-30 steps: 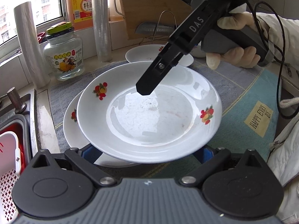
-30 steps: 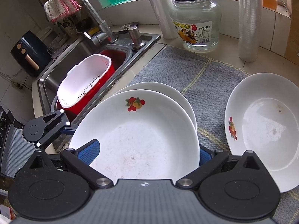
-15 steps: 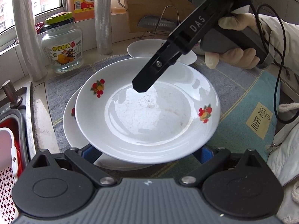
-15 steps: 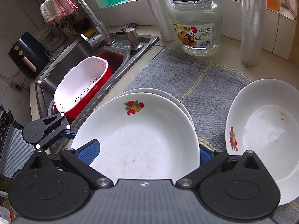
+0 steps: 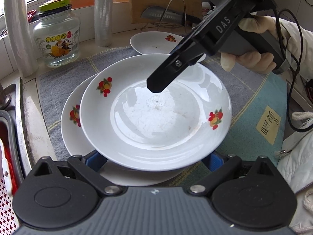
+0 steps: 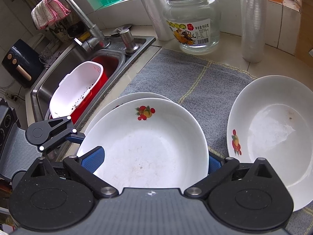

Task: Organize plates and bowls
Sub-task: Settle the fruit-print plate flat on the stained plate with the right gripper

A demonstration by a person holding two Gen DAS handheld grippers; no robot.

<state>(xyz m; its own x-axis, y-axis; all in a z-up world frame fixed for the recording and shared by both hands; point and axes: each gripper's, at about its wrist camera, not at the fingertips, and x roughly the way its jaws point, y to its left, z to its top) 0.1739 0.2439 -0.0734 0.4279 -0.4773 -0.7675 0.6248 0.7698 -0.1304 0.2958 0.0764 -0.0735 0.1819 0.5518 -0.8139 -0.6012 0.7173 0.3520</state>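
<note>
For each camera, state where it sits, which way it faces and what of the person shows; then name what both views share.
Left wrist: sits on the left gripper, facing across the top plate toward the window sill; shows the right gripper and gloved right hand.
Right wrist: sits on the right gripper, facing over the same plate toward the sink; shows the left gripper at the plate's edge.
Shared: top plate, plate beneath, second dish, glass jar, grey mat.

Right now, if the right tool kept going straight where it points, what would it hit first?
Likely the top plate: the right tool angles down at its centre, gap unclear.
</note>
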